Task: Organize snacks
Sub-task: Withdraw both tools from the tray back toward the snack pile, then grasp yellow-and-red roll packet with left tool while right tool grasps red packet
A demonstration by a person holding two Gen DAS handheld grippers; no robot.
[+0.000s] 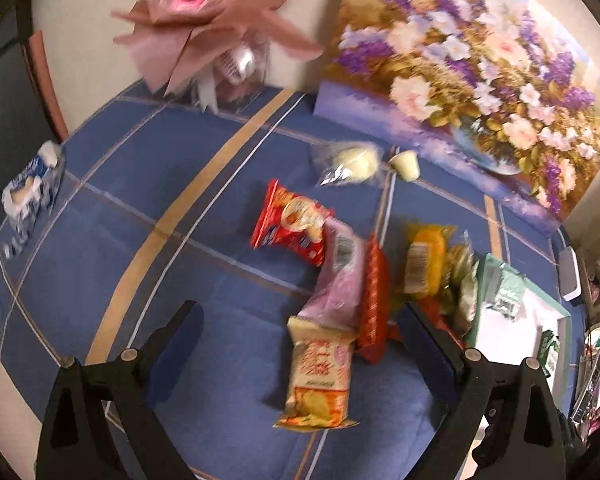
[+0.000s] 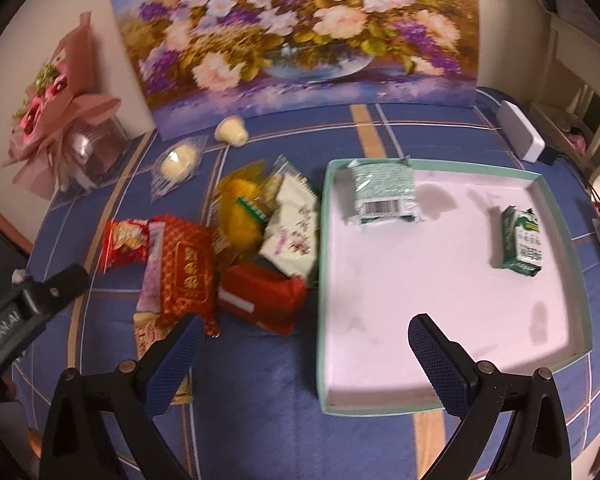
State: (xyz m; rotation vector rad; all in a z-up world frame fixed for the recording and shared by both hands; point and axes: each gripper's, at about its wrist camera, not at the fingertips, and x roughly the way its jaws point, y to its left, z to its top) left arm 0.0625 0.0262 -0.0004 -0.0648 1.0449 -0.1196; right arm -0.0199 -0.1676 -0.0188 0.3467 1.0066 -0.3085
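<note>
A pile of snack packets lies on the blue cloth: a red packet (image 1: 290,224), a pink one (image 1: 338,280), a cream-and-orange one (image 1: 320,380), a red-gold one (image 2: 186,268), a yellow one (image 2: 242,212) and a white floral one (image 2: 292,230). My left gripper (image 1: 300,328) is open, low over the cream-and-orange packet, which lies between its fingers untouched. A shallow green-rimmed tray (image 2: 322,280) holds two green packets (image 2: 384,194) (image 2: 522,240). My right gripper (image 2: 304,336) hangs open above the tray's near left edge, holding nothing.
A flower painting (image 2: 296,36) leans on the wall behind. A pink bouquet (image 2: 56,112) stands at the back left. Two pale wrapped sweets (image 2: 180,162) (image 2: 231,130) lie near the painting. A tissue pack (image 1: 32,188) sits at the far left, a white box (image 2: 522,130) at the right.
</note>
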